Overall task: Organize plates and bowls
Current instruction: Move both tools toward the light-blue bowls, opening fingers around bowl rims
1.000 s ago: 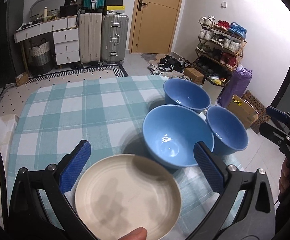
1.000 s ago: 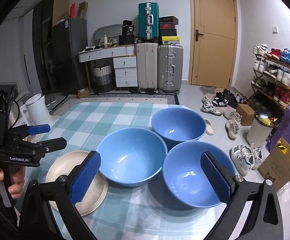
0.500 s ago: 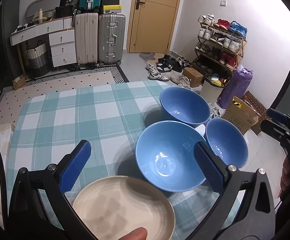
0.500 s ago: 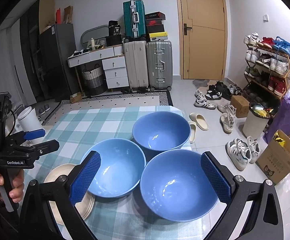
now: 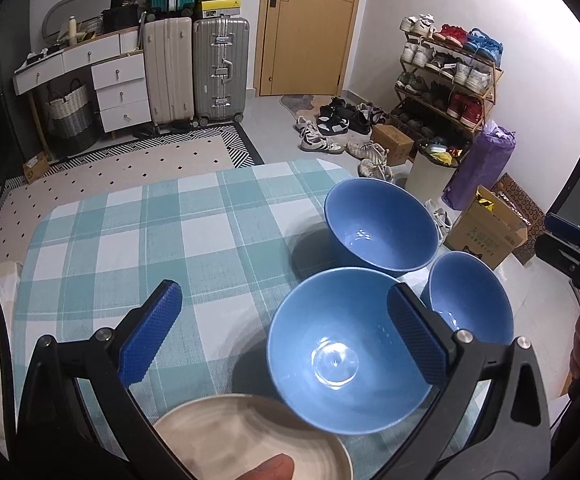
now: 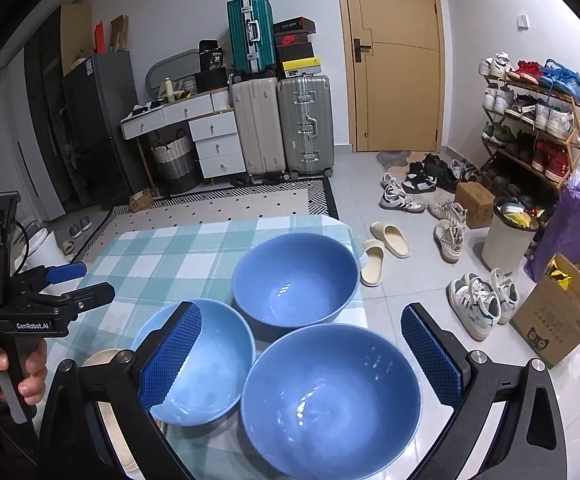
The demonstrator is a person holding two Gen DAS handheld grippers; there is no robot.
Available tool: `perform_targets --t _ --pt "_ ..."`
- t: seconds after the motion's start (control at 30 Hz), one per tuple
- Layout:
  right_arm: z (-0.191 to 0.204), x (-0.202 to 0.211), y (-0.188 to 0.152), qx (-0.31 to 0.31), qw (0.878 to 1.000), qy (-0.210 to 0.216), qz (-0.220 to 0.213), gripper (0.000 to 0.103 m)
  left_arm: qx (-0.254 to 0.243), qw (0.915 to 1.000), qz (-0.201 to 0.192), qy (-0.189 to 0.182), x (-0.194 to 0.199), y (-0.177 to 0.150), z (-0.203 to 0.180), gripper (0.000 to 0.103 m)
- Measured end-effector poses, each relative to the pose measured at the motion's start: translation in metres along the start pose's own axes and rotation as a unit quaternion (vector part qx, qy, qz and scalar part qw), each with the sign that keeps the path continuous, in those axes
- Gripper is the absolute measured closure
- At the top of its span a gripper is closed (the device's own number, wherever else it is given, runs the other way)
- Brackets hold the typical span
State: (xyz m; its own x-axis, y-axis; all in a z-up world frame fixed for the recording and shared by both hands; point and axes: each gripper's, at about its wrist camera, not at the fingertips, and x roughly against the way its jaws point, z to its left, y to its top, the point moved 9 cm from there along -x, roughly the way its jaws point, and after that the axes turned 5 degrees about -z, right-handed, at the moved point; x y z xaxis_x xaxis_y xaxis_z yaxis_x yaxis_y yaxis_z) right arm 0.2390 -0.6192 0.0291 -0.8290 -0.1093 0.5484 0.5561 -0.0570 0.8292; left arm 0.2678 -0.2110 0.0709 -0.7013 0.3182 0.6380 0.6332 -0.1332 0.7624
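Note:
Three blue bowls stand close together on the checked tablecloth (image 5: 161,240). In the left wrist view they are the near bowl (image 5: 342,364), the far bowl (image 5: 382,226) and the right bowl (image 5: 470,304). A cream plate (image 5: 245,440) lies at the bottom edge, under my left gripper (image 5: 285,336), which is open and empty above the near bowl's left rim. My right gripper (image 6: 302,356) is open and empty over the nearest bowl (image 6: 330,400). The right wrist view also shows the far bowl (image 6: 294,280), the left bowl (image 6: 205,364) and a sliver of plate (image 6: 97,358).
The table's right edge runs just beyond the bowls. Off it are shoes and slippers (image 6: 386,236), a white bin (image 6: 506,236), a cardboard box (image 6: 558,316) and a shoe rack (image 6: 530,120). Suitcases (image 6: 281,124) and drawers stand at the back wall.
Both grippers have drawn back and up from the table. The bowls and plate have slid lower in both views. Both jaws stay open.

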Motion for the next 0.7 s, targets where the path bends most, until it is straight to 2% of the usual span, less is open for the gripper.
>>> perform_targets --t 0.27,0.7 --pt "-0.015 -0.021 0.005 -0.011 1.0 0.0 0.01 0.001 -0.005 0.9999 0.015 -0.003 -0.035 0.01 -0.008 0.001" --pt "-0.033 -0.073 -0.003 -0.021 0.998 0.001 0.051 0.001 -0.005 0.9985 0.053 -0.016 -0.104 0.013 -0.022 0.001"
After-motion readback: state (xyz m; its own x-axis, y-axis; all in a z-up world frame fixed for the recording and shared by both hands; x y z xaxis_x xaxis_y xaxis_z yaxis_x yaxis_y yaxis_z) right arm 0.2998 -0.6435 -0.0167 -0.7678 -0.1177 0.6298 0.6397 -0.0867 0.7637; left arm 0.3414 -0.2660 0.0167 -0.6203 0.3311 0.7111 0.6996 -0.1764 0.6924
